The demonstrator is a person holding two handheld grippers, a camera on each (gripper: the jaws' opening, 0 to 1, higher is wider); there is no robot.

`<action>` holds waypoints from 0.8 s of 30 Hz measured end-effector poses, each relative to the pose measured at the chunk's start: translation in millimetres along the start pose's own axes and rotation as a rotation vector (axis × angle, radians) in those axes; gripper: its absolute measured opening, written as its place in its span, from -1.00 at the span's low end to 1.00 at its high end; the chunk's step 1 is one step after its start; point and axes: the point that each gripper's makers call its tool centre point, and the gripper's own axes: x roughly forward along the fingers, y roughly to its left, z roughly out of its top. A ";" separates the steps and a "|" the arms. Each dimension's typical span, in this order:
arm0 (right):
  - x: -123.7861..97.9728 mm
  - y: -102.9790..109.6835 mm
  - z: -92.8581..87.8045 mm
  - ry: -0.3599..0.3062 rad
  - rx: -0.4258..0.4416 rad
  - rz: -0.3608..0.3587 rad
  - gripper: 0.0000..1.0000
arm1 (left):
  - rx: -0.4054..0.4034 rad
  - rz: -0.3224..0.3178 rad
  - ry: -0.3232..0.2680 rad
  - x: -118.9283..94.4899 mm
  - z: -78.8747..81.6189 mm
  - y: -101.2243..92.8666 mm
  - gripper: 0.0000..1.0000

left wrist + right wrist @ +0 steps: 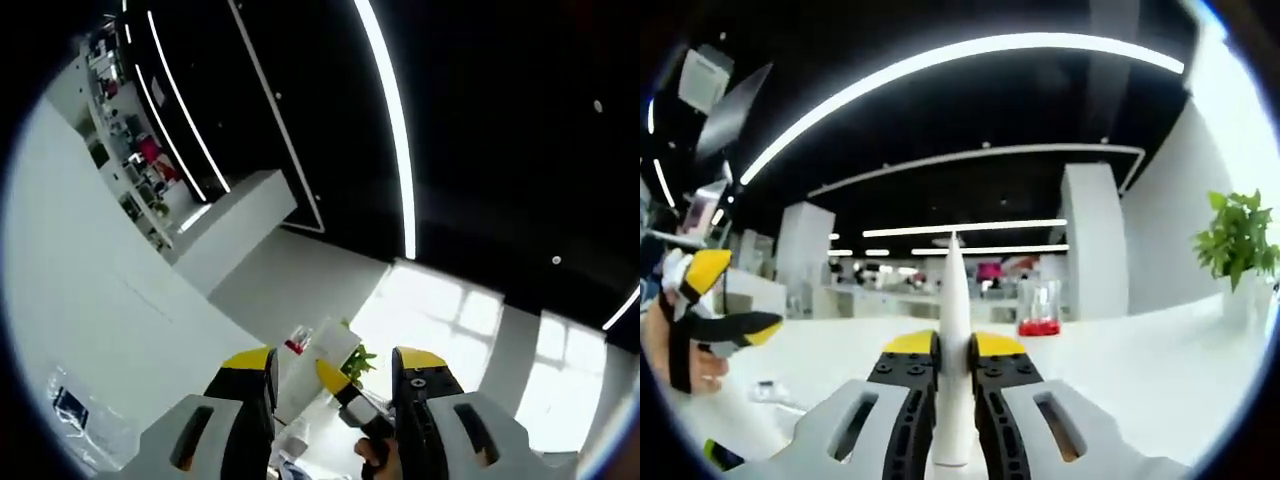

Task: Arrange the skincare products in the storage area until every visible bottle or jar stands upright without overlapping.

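My right gripper (954, 345) is shut on a thin white tapered tube (954, 280) that stands straight up between its jaws. In the left gripper view, that tube (322, 352) shows as a white slab, with the right gripper (345, 392) and a hand under it. My left gripper (335, 362) is open, jaws wide apart with nothing between them, and its camera looks up at the dark ceiling. In the right gripper view, the left gripper (730, 300) sits at the left edge in a hand, jaws apart.
A white table (1140, 370) stretches ahead. A clear container with red contents (1040, 312) stands far back. A green plant (1238, 240) is at the right. A small clear packet (770, 390) lies at the left. A shelf of goods (135, 150) lines a far wall.
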 end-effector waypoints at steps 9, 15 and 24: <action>-2.2 1.9 -2.1 0.006 -0.032 0.007 -0.75 | 0.001 0.005 0.001 -1.0 -1.4 -0.3 -0.08; -13.0 3.9 -8.3 0.131 -0.039 -0.004 -0.52 | -0.002 0.007 0.000 -1.3 -2.2 -0.4 -0.08; -20.4 16.3 -40.5 0.325 -0.039 0.049 -0.48 | -0.001 0.013 0.005 -1.9 -4.8 -0.6 -0.08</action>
